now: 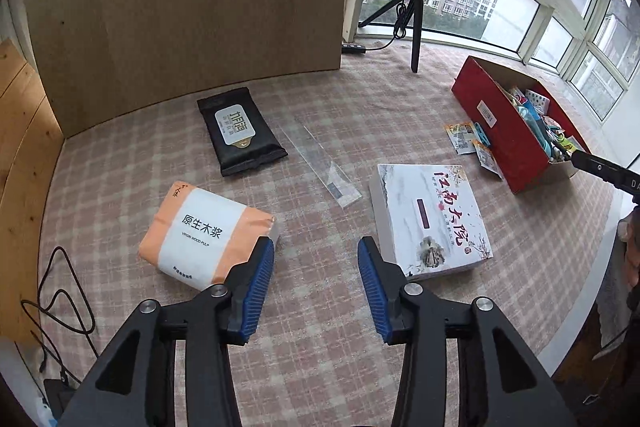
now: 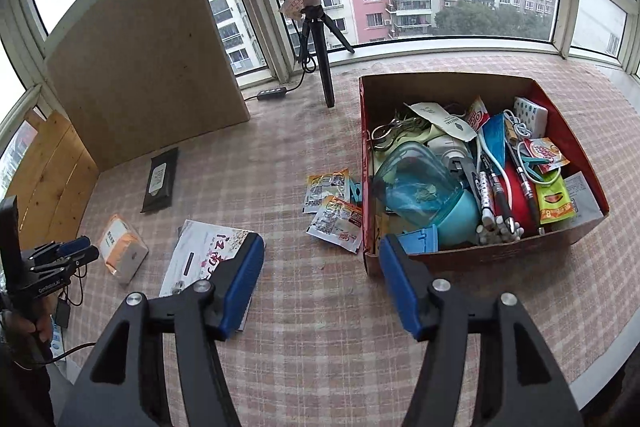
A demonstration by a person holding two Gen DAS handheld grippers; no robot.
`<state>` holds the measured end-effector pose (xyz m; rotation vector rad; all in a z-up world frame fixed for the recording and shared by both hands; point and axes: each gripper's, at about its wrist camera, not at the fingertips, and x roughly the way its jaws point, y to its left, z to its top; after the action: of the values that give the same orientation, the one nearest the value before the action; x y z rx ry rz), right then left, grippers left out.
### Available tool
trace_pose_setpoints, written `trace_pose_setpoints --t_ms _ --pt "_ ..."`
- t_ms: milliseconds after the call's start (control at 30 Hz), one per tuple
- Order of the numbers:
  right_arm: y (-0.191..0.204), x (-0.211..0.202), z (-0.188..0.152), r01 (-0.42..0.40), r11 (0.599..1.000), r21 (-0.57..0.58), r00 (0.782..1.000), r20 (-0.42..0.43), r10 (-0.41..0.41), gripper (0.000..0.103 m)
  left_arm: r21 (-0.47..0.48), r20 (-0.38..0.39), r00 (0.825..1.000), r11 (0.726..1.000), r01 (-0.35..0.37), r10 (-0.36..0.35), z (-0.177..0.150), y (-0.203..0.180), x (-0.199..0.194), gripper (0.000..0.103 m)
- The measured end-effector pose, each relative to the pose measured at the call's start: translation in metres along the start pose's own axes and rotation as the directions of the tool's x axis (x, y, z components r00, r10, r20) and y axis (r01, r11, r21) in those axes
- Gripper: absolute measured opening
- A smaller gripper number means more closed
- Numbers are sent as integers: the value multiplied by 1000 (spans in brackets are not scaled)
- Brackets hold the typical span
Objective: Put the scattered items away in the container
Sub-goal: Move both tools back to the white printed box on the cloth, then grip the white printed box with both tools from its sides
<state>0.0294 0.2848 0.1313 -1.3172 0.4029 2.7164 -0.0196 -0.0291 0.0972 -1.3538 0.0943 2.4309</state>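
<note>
**Mia:** Are we holding anything right now?

**Ben:** No. Our left tongs (image 1: 316, 263) stand partly open with only checked cloth between them. Our right tongs (image 2: 322, 267) stand wider, and they are empty too.

**Mia:** Where is the red box (image 2: 472, 259)?

**Ben:** It sits on the right side of the desk (image 2: 320, 347), already full of small things. Its near left corner is just past our right tongs.

**Mia:** What is left outside?

**Ben:** The orange tissue pack (image 1: 204, 231) lies just ahead of our left tongs, a bit to the left. Its long side runs from near left to far right. The white book (image 1: 430, 221) lies just ahead to the right. The black wipes pack (image 1: 242, 131) is farther off on the left, and the clear ruler (image 1: 320, 163) lies slanted between them. Some snack packets (image 2: 334, 205) and a small blue piece touch the left wall of the box.

**Mia:** Which hand takes what?

**Ben:** We think the left hand is nearer the tissue pack, so it goes there. The right hand is nearer the snack packets.

**Mia:** Is there room?

**Ben:** Yes, the cloth around the tissue pack is bare. But the packets lie flat against the box wall, so that may be tricky. The lamp stand (image 2: 320, 59) is far back, out of our way.
</note>
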Motion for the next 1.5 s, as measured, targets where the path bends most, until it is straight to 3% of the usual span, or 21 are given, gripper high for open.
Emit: trace_pose_setpoints --t_ms 200,367,767,967,1167,1233,1500 --pt "31 42 -42 -47 998 43 994 -93 51 59 16 -39 998 999 46 -46 -15 -19 23 44" --pt "34 65 -56 -68 991 116 987 -138 84 59 54 -68 996 996 69 -65 -16 -35 47 44" --pt "56 94 -53 -37 997 71 987 -156 47 59 68 -103 988 991 118 -111 -1 -57 84 49" --pt "53 109 -45 -70 993 93 980 -179 86 59 29 -107 981 986 164 -160 9 -55 98 49" --pt "54 128 -43 -166 977 131 957 -216 192 58 -10 -141 956 966 258 -257 8 -56 107 48" --pt "55 130 -43 -213 966 149 946 -218 242 48 4 -136 958 967 255 -252 7 -57 106 48" --pt "66 124 -43 -178 978 108 958 -210 197 48 -11 -125 963 970 241 -240 5 -60 101 44"
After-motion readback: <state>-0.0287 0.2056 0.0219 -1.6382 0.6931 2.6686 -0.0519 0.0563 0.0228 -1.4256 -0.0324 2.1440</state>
